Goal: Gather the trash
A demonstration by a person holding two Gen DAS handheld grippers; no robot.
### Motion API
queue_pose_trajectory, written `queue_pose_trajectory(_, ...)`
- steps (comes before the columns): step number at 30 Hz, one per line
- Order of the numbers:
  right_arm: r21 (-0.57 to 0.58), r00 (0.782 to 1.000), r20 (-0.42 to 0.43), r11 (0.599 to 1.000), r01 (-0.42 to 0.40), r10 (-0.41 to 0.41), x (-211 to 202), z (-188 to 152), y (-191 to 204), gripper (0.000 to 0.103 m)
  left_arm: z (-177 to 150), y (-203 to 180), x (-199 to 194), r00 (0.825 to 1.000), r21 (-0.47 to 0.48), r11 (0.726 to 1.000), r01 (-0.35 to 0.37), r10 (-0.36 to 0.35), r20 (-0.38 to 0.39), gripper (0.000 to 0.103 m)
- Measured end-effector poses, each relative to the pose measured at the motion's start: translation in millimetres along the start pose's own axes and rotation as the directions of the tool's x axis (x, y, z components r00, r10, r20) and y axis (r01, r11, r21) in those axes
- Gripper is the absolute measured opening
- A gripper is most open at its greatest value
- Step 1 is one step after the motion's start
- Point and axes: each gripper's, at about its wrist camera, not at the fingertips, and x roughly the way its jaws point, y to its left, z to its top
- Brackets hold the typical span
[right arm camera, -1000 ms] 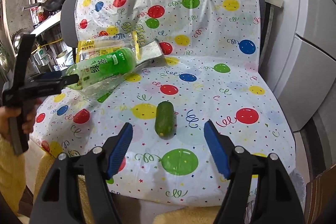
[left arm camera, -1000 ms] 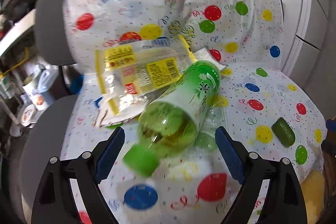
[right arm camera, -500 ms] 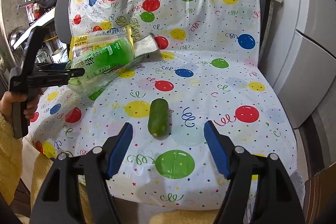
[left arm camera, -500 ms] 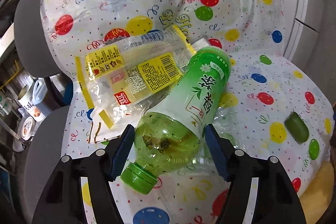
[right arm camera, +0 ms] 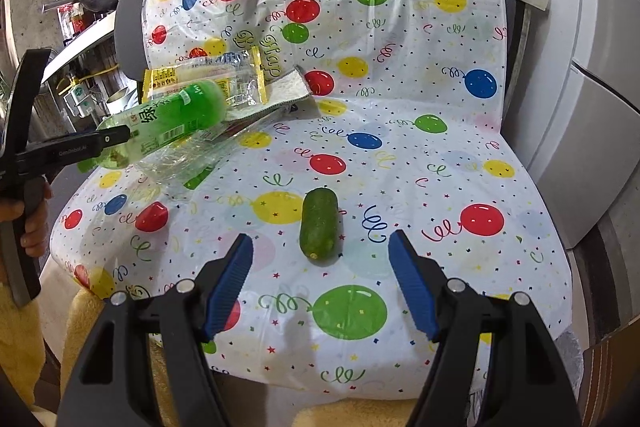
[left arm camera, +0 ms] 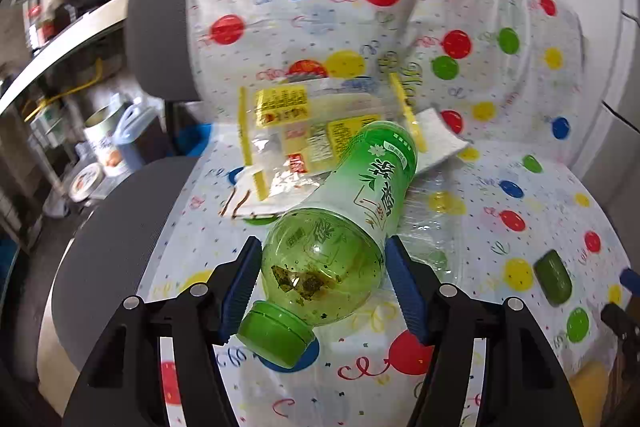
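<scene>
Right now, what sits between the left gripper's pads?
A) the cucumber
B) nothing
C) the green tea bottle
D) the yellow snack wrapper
C: in the left wrist view the left gripper has its blue pads pressed on both sides of the green tea bottle near its neck, having just closed on it; the cucumber lies apart on the seat cover, in front of the open right gripper.

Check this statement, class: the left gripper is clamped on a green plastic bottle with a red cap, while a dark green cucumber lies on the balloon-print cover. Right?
Not quite. The green plastic bottle in the left gripper has a green cap, as the left wrist view shows. The dark green cucumber does lie on the balloon-print cover.
</scene>
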Motion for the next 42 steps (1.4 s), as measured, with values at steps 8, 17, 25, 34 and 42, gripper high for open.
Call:
queue_pose_trajectory(8,0.005,1.000,0.010,1.000,0.000,0.000,-7,-3,-3,0.070,-5,-27,3,0.988,0.066,0.987,0.147,-0.144,-0.060,0.082)
queue_pose_trajectory(17,0.029,1.000,0.000,1.000,0.000,0.000,-2,-6,-12,0.070,10,-29,25,0.971,0.120,0.965,0.231,-0.222,-0.086,0.080)
queue_pose_trajectory(25,0.023,0.998,-0.049,0.999,-0.023,0.024,39,0,-9,0.067,13,-21,35,0.973,0.066,0.972,0.226,-0.223,-0.052,0.068)
queue_pose_trajectory(34,-0.008,0.993,-0.110,1.000,0.031,-0.031,95,9,2,0.043,-6,-8,3,0.977,-0.010,0.978,0.207,-0.206,0.054,0.066)
queue_pose_trajectory(42,0.012,0.997,-0.036,0.998,0.064,-0.064,60,8,-9,0.031,-6,-24,-33,0.954,0.021,0.961,0.276,-0.276,0.117,0.066)
